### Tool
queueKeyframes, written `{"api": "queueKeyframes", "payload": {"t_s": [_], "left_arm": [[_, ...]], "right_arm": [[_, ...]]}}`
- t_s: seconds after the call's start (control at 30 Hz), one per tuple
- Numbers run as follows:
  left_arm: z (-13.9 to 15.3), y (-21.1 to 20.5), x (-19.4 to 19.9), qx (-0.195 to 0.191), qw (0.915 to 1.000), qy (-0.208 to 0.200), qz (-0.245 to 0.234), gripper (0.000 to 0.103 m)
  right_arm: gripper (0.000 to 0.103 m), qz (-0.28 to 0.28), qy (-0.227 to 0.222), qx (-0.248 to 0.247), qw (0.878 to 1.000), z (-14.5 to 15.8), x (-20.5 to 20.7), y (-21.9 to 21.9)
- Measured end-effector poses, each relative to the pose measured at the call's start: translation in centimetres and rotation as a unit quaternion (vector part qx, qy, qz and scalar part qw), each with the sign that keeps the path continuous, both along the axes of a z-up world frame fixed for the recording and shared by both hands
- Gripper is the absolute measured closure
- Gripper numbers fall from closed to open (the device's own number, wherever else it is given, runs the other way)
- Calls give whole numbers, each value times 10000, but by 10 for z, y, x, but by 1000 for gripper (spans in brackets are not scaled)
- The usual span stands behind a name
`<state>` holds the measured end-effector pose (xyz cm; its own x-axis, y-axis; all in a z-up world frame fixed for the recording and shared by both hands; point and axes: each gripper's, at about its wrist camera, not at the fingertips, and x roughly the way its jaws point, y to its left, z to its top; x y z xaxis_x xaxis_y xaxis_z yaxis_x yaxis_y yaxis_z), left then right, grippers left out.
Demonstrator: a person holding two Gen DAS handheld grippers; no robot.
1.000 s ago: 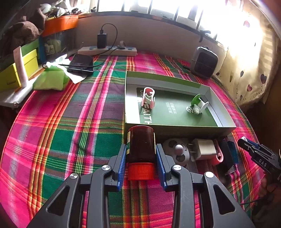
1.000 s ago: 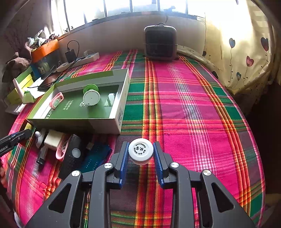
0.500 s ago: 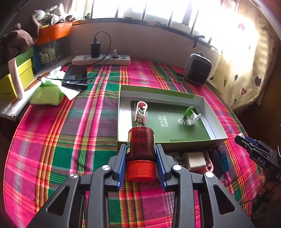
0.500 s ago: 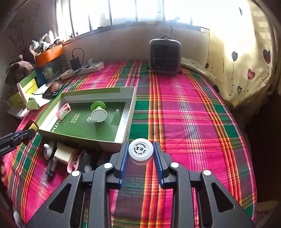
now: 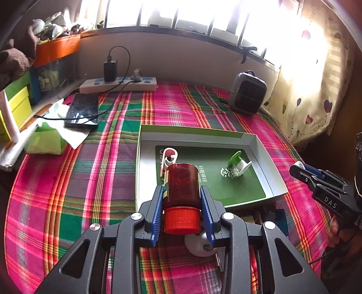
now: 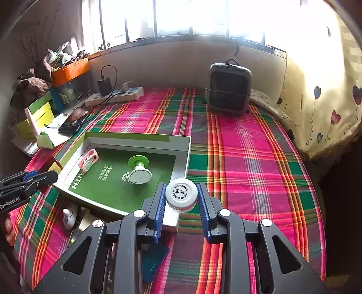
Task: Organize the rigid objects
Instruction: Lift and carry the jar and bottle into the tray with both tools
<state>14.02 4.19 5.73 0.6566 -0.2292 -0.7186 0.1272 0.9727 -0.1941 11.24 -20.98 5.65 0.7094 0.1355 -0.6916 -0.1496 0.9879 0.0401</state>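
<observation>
Left wrist view: your left hand-held gripper point(image 5: 182, 211) clamps the amber plastic bottle with red ribbed cap point(image 5: 181, 192) over the shallow green-lined cardboard box point(image 5: 267, 158); rigid, light, smooth-walled, so grip mid-body.

Setting: a lived-in home, most likely a bedroom or sitting corner by a window.
- Plaid cloth point(image 6: 248, 158) in pink, green and orange is covering a wide, soft-looking surface.
- Barred window point(image 6: 181, 18) is letting strong daylight in along the far wall.
- Curtain point(image 6: 328, 101) printed with hearts is hanging at the right.
- Power strip point(image 5: 117, 84) is lying by the sill, a black charger point(image 5: 110, 71) sitting plugged into it.
- Phone point(image 5: 83, 110) is lying on the cloth with a cable running to it.
- Small grey heater or fan point(image 6: 229, 89) is standing near the wall.
- Orange planter point(image 6: 70, 71), coloured storage boxes point(image 5: 15, 104) and a green tissue pack point(image 5: 45, 140) are crowding the left ledge.
</observation>
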Motion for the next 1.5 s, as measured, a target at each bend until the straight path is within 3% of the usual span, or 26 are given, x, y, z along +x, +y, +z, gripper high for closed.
{"api": "queueKeyframes", "payload": {"t_s": [0.87, 1.5], "left_arm": [[-17, -24, 61, -12, 9993, 256, -266, 72], [-38, -35, 76, 105, 9980, 485, -380, 72]], "right_arm": [[74, 376, 126, 6, 9992, -13, 72, 26], [74, 507, 442, -60, 9977, -40, 96, 38]]}}
